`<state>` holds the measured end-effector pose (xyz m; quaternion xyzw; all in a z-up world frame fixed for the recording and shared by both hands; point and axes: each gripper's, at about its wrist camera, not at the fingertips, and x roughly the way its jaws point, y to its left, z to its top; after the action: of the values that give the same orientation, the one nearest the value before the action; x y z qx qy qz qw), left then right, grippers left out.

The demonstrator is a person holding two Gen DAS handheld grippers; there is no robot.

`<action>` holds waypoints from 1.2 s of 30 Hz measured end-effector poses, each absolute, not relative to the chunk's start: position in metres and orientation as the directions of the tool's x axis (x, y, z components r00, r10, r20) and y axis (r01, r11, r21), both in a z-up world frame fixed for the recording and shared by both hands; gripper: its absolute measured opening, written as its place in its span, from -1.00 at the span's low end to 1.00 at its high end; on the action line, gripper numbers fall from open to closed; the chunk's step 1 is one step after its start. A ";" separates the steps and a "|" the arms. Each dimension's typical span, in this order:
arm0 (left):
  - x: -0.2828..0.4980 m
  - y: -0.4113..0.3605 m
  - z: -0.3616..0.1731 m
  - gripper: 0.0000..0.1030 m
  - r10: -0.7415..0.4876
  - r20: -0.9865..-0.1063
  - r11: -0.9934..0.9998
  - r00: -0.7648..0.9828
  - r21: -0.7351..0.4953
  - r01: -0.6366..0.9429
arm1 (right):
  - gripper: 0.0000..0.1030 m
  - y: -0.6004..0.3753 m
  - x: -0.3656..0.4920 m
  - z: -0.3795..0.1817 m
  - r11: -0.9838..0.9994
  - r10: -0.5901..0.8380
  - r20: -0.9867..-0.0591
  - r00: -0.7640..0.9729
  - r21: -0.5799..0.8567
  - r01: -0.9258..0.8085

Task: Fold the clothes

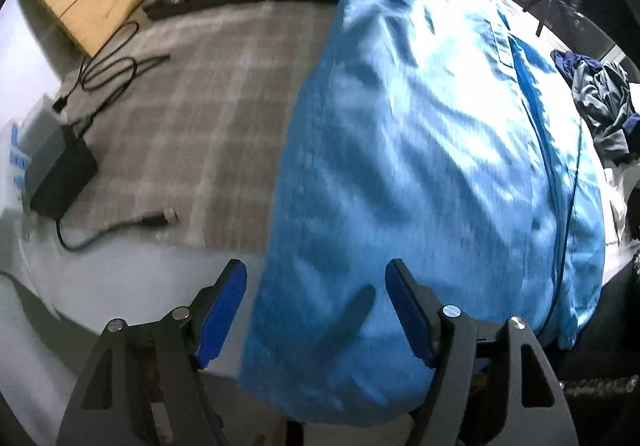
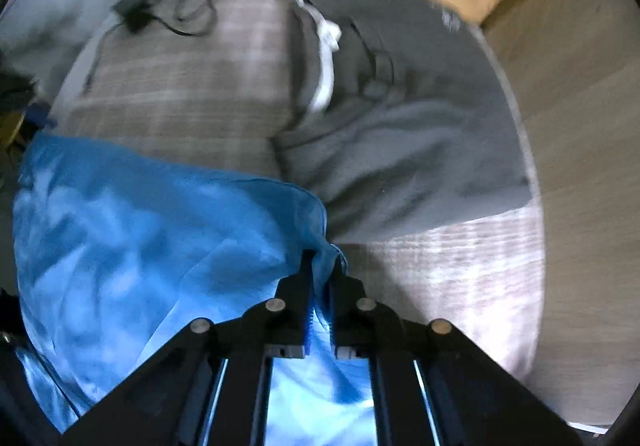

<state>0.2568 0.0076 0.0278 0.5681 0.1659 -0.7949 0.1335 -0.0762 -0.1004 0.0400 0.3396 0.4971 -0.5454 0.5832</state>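
Both views are smeared by motion. In the left wrist view the plaid bed cover (image 1: 192, 117) has lost its fine lines, and the blue garment (image 1: 420, 165) runs under the frame's bottom edge between the gripper arms, its lower hem unseen. A dark heap of clothes (image 1: 600, 101) at the right edge is cut off, its pieces impossible to separate. At the top right, glare washes out whatever lies behind. In the right wrist view the cables (image 2: 168, 13) at the upper left blur into a tangle, and the right gripper (image 2: 323, 266) hides the garment corner pinched inside it
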 end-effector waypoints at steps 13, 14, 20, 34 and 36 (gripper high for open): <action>0.232 0.039 0.026 -0.83 0.012 -0.949 -0.971 -0.315 -0.087 0.225 | -0.93 -0.011 -0.050 0.120 0.132 -0.543 -0.823 -0.165 -0.277 0.952; 0.234 0.045 0.033 -0.85 0.002 -0.946 -0.971 -0.323 -0.078 0.225 | -0.93 -0.008 -0.050 0.119 0.125 -0.540 -0.823 -0.177 -0.286 0.950; 0.229 0.109 0.075 -0.92 -0.211 -0.917 -0.972 -0.339 0.160 0.172 | -0.93 0.007 -0.060 0.101 0.040 -0.555 -0.793 -0.251 -0.327 0.944; 0.230 0.198 0.080 0.07 0.171 -0.910 -0.962 -0.377 -0.237 0.135 | -0.19 0.127 -0.120 0.054 -0.236 -0.335 -0.891 -0.306 -0.235 0.943; 0.257 0.187 0.093 0.11 0.131 -0.912 -0.955 -0.388 -0.222 0.198 | 0.00 0.148 -0.127 0.071 -0.305 -0.367 -0.886 -0.284 -0.174 0.936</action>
<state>0.2566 0.1870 0.0932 0.5529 0.1491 -0.8195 0.0205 -0.1272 0.1481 0.0709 0.3841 0.3702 -0.7107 0.4585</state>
